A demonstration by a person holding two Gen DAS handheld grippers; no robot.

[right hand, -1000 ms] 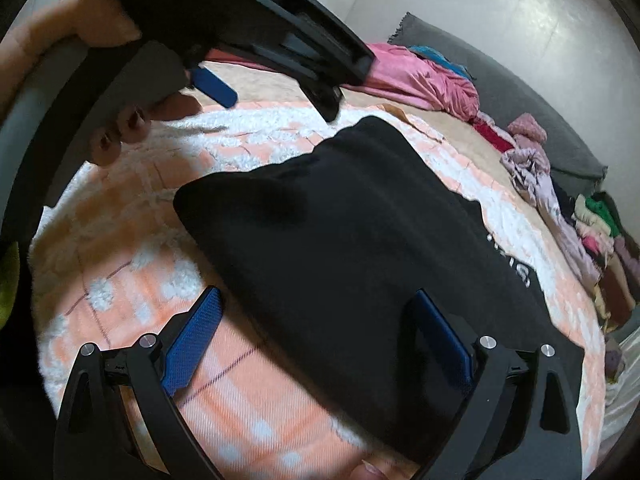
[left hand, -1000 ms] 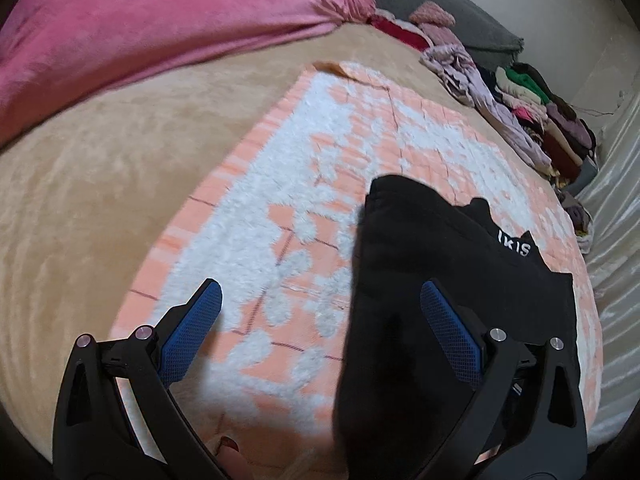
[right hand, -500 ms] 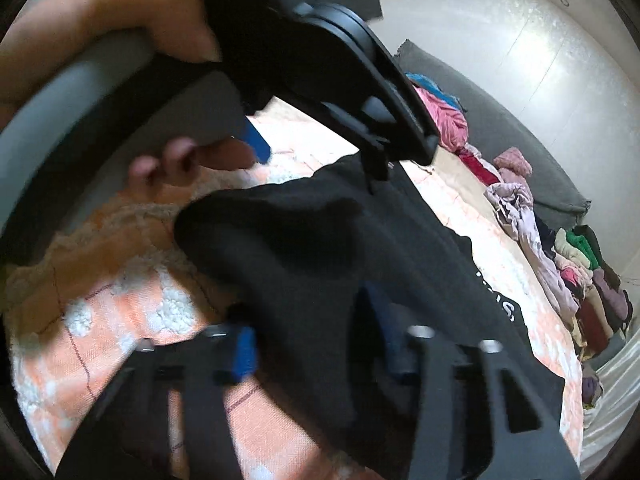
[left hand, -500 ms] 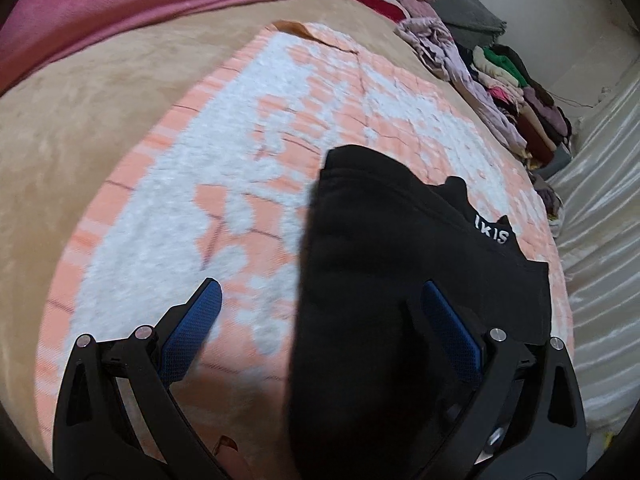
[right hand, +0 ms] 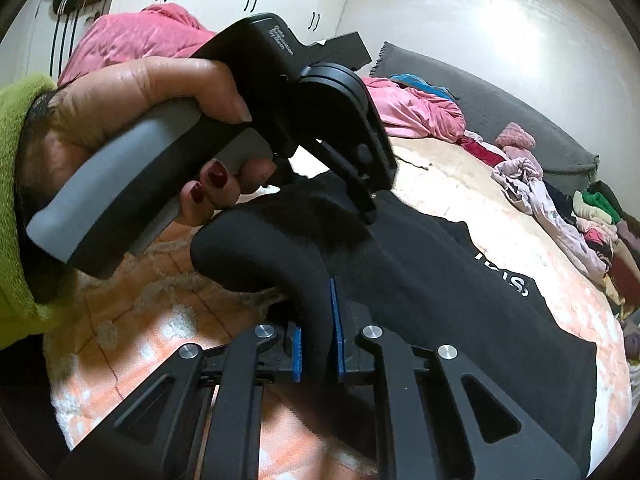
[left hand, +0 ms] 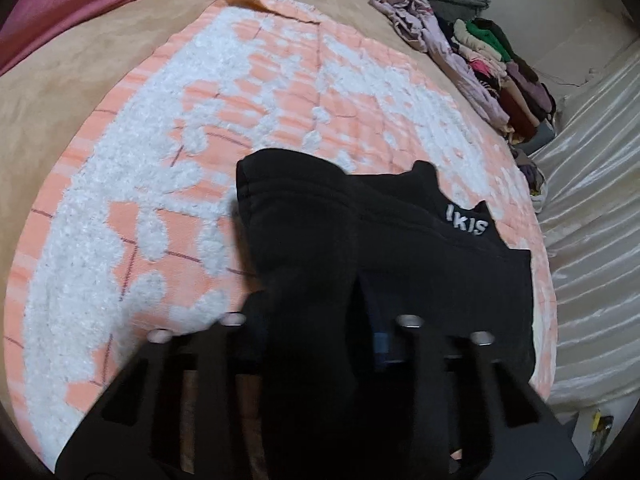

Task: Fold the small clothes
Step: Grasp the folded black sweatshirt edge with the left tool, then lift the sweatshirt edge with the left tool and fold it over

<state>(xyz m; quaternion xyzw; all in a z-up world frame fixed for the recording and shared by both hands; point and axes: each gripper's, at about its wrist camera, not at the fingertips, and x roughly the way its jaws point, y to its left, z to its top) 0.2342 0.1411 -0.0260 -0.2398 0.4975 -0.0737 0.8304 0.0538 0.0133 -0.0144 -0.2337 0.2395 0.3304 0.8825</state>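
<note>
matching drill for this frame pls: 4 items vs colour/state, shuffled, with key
Items:
1. right claw
2. black garment
3. blanket
4. pink bedding

States:
A. orange and white, spread under the garment
B. shut on a fold of fabric
C. heaped at the far side of the bed
D. white lettering, near edge lifted

Pairs: 1-B, 2-D, 3-A, 4-C
</note>
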